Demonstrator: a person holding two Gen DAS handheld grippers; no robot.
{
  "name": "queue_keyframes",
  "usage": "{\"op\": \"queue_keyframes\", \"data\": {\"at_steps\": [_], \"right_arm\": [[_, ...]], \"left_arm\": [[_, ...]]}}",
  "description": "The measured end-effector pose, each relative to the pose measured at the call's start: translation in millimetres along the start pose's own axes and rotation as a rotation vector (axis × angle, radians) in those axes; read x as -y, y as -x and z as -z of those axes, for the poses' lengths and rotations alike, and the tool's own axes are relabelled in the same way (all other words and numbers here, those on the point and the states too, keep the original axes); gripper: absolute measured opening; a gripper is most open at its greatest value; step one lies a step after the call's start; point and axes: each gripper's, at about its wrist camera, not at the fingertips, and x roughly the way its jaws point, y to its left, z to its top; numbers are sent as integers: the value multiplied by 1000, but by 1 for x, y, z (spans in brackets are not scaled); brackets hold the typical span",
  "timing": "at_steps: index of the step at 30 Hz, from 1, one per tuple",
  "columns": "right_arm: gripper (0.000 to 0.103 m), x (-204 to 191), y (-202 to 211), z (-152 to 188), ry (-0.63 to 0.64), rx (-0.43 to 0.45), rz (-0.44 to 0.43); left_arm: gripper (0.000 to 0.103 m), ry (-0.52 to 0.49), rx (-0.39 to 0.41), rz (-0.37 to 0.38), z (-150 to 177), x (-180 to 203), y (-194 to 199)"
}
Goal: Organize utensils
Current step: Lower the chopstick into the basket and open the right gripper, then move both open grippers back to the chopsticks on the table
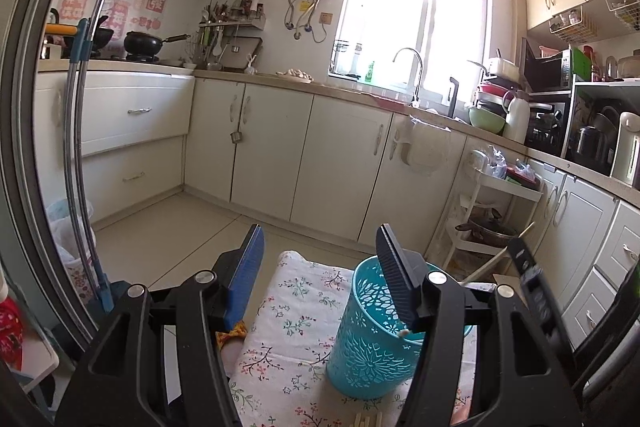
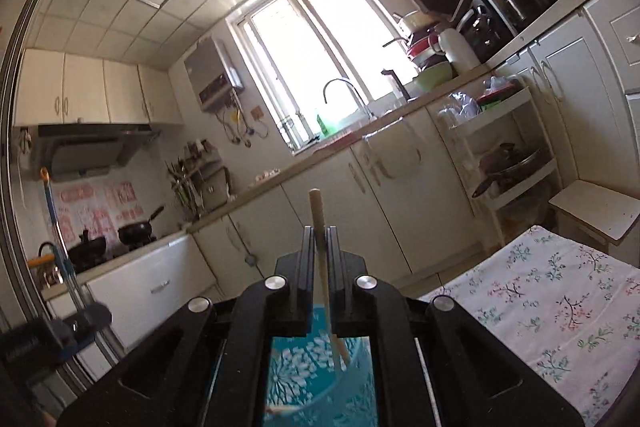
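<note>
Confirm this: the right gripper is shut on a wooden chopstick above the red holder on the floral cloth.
Wrong colour. The holder is teal, not red, as the left wrist view shows. The right gripper is indeed shut on a wooden chopstick above it, on the floral cloth.

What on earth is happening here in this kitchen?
A person is sorting utensils with two handheld grippers. The right gripper is clamped on a pale wooden chopstick, its lower end over the turquoise cut-out plastic holder. That holder stands on a floral tablecloth. The left gripper is open, with one finger reaching over the holder's rim.
</note>
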Motion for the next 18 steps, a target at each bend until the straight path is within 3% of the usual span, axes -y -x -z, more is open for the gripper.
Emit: {"op": "queue_keyframes", "data": {"at_steps": [6, 9, 18], "right_arm": [[7, 0, 3, 10, 43, -83, -9], [16, -3, 8, 13, 61, -108, -12], [22, -11, 25, 13, 87, -131, -18]], "left_arm": [[55, -10, -18, 4, 5, 2, 3], [55, -17, -27, 4, 7, 1, 4], [58, -35, -54, -5, 11, -2, 8]]}}
